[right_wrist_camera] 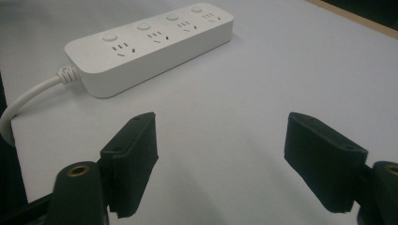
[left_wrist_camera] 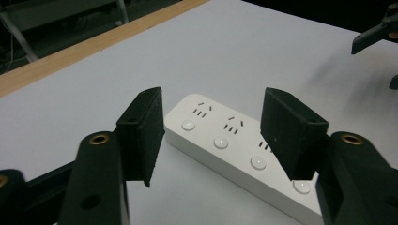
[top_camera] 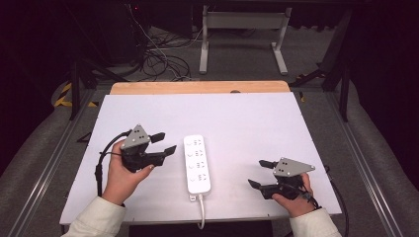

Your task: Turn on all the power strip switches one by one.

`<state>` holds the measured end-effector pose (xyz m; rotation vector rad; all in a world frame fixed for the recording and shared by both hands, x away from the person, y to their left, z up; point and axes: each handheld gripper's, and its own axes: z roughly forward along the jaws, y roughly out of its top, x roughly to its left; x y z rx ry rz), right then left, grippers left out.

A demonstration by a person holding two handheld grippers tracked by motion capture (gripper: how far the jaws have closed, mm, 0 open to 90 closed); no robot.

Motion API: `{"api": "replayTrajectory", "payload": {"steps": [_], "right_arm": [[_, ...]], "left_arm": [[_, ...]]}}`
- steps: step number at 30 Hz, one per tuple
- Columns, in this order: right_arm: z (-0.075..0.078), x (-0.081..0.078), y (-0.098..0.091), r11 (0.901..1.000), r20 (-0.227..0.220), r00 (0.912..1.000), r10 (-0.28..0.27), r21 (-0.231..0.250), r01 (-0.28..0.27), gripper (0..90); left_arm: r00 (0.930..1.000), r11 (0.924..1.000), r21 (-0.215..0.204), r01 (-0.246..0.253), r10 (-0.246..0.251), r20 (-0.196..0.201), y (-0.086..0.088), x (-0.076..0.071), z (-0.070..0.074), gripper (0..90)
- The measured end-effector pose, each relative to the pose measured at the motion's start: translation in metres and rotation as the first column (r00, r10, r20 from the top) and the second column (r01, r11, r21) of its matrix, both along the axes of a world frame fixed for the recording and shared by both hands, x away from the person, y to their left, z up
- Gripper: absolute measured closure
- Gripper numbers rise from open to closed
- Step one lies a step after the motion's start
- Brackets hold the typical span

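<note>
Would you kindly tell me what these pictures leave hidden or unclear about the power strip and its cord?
- Power strip, left gripper view: its cord end is cut off by the bottom edge and hidden behind a black finger.
- Cord, high view: it drops over the table edge, so the plug cannot be seen.
- Switch buttons, right gripper view: on or off cannot be told.

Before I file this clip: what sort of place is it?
Probably a lab or recording workshop: a bare white table with a lone power strip, loose cables on grey carpet beyond it, and dark surroundings.
</note>
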<state>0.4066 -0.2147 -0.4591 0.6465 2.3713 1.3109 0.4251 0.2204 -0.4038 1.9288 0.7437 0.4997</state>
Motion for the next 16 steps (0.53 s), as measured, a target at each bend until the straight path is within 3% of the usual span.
{"api": "replayTrajectory", "payload": {"steps": [4,6,9,10,13,16], "right_arm": [[0.0,0.0,0.0,0.9999,-0.001,1.0,0.005,0.009,-0.005,26.4],[0.0,0.0,-0.001,0.9999,0.0,1.0,0.008,0.012,-0.008,26.3],[0.001,-0.001,-0.001,0.9998,0.0,1.0,0.007,0.016,-0.007,26.2],[0.001,-0.001,-0.002,0.9998,-0.001,1.0,0.008,0.019,-0.008,26.1],[0.001,0.0,-0.002,0.9997,-0.004,0.9999,0.012,0.022,-0.012,26.1],[0.001,0.0,-0.002,0.9996,-0.003,0.9999,0.012,0.025,-0.012,26.0]], "left_arm": [[0.9996,0.9986,-0.051,-0.013,0.014,0.026,0.014,-0.014,-0.009,30.9],[0.9984,0.9978,-0.052,-0.042,0.044,0.036,0.022,-0.021,-0.016,29.6],[0.9923,0.9947,0.024,-0.1,0.098,0.076,0.032,-0.035,-0.029,29.7],[0.9918,0.9942,0.027,-0.104,0.102,0.077,0.035,-0.04,-0.034,29.3],[0.992,0.9941,-0.003,-0.108,0.108,0.065,0.047,-0.049,-0.046,26.5],[0.995,0.9941,-0.058,-0.092,0.094,0.032,0.055,-0.053,-0.053,24.6]]}}
